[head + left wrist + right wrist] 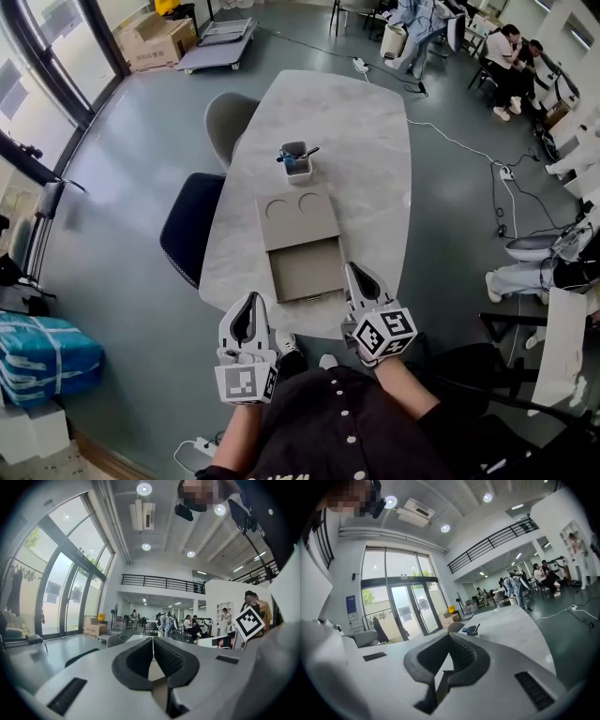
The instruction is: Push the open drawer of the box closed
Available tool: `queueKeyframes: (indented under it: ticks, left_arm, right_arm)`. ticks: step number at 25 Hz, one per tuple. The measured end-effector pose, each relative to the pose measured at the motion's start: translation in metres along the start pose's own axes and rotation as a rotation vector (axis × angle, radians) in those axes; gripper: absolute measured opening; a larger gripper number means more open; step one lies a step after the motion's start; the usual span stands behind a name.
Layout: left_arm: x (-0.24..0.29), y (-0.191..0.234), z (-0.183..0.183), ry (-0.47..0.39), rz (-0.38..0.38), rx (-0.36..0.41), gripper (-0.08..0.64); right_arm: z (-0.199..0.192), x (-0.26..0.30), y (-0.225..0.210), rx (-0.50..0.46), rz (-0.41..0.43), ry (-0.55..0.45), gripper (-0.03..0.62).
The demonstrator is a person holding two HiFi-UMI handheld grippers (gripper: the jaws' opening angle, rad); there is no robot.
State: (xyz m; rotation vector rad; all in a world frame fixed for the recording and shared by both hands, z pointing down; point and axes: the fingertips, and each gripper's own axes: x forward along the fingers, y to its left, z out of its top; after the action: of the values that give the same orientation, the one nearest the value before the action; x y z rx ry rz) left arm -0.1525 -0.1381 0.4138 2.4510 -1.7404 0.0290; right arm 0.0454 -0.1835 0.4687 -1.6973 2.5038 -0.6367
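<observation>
The big pale surface (361, 131) is long and round at the ends. Two chairs (192, 225) stand to the left of the box. The box (298, 217) is flat and brown. It lies on the surface, close to the person. Its top has two round dents.

The drawer (307, 270) sticks out of the near side of the box, toward the person. It is wide open and looks empty inside. A small cup (296, 161) with pens in it stands just behind the box, on the far side.

The right tongs (350, 267) are just beside the drawer, at its right near corner. I cannot tell if they touch it. Their tips are pressed together with nothing between them. The left tongs (251, 300) are down to the left of the drawer, away from it, by the edge of the surface. Their tips are pressed together too, and they hold nothing.

I think the box is light, like thick card. The surface looks smooth, so the whole box may slide away when the drawer is pushed. It could bump the cup behind it. The drawer's front wall looks stiff enough to push on. The best spot is the middle of that front wall, so the drawer goes in straight and does not jam. A slow, soft push seems right. The other tongs could rest on the box to keep it from sliding.
</observation>
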Motion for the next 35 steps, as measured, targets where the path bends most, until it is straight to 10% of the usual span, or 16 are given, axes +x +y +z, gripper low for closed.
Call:
queueKeyframes:
  ticks: [15, 35]
  left_arm:
    - [0.013, -0.015, -0.061, 0.146, -0.060, -0.049, 0.017]
    - [0.017, -0.006, -0.096, 0.244, -0.041, -0.088, 0.017]
  right_arm:
    - [-0.210, 0.017, -0.054, 0.342, -0.138, 0.395, -0.002]
    - [-0.285, 0.018, -0.051, 0.624, -0.160, 0.510, 0.097]
